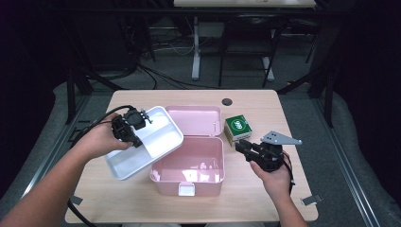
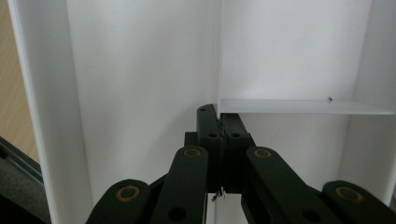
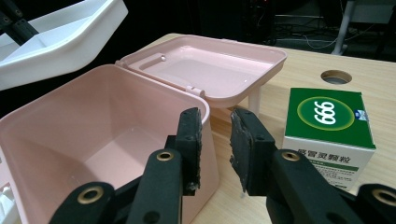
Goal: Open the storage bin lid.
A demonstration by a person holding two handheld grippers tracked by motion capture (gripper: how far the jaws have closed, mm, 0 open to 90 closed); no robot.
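I have the left tool clenched on the thin divider wall inside the white tray; in the left gripper view its jaws press flat together on the near end of that wall, with the tray's white floor and compartments spread behind them. From the high view the tray hangs tilted in the air, held over the left rim of the pink box and reaching out past it toward the worktop's left edge. The pink box sits open on the worktop, its interior bare, its lid folded back flat behind it. My right tool waits just to the right of the pink box, released, with nothing between its jaws; in the right gripper view the gap between the two pads looks over the box's near corner. A green and white carton stands on the worktop just right of the box's lid, near the right tool. A round hole in the worktop lies behind the box's lid.
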